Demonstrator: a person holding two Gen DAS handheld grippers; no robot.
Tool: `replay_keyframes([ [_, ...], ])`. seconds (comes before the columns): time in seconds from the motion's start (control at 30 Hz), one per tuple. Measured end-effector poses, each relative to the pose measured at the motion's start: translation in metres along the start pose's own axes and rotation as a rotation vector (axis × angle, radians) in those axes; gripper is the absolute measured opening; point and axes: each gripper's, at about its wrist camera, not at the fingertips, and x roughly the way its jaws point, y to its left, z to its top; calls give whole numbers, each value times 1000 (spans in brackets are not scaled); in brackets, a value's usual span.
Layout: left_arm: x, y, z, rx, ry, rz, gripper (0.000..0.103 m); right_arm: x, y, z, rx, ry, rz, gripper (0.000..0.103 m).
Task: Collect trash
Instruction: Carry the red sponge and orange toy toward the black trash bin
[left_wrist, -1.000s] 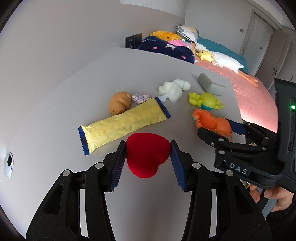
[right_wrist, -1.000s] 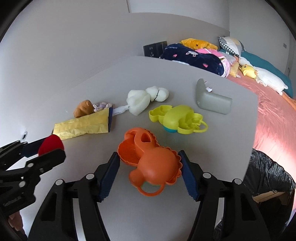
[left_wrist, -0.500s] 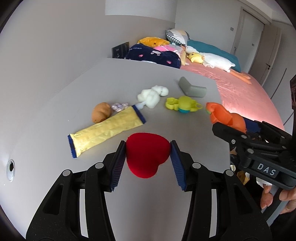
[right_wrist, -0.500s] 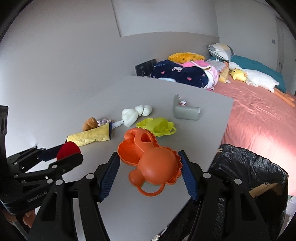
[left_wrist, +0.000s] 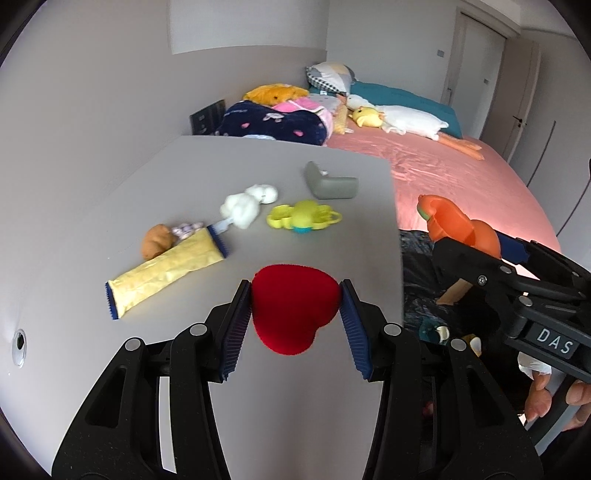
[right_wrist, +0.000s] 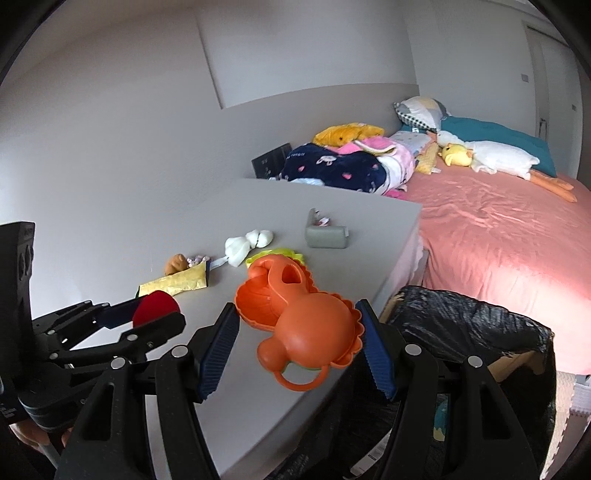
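**A:** How are the two grippers posed above the grey table (left_wrist: 110, 229)?

**B:** Both tilt downward, held clear of the tabletop. The left gripper (left_wrist: 295, 314) pinches a red heart-shaped plush (left_wrist: 295, 310) between its ribbed blue pads, over the table's near end. The right gripper (right_wrist: 299, 347) clamps an orange plastic toy (right_wrist: 303, 317) with a scalloped rim and a loop handle, at the table's bed-side edge, just beside a black bin bag (right_wrist: 461, 317) that stands against that edge. A hand (left_wrist: 550, 395) grips the right tool's handle.

**A:** What lies on the table, by count?

**B:** Six pieces. One crinkled yellow wrapper (left_wrist: 166, 269) with blue serrated ends, near the table's wall side. One brown plush (left_wrist: 157, 242) touching it, one small pale crumpled scrap (left_wrist: 186, 229) beside that. One fluffy white plush (left_wrist: 245, 206) mid-table. One glossy yellow-green plastic toy (left_wrist: 303, 218) just beside it. One grey L-shaped block (left_wrist: 330, 182) toward the table's far corner.

**A:** And the bag?

**B:** Shiny, wrinkled plastic, mouth open, below table height.
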Motion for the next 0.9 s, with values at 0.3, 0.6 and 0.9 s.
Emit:
replay_keyframes([
  [0.3,-2,-42,5,57,-10,-36,47,-30,-29,-6,41,-35,-28,66],
  [0.6,1,-79,10,109,-9,-81,47,-54,-58,-13,80,-58,-72,66],
  [0.9,6,-113,15,157,-9,-131,47,-74,-86,-19,125,-85,-132,66],
])
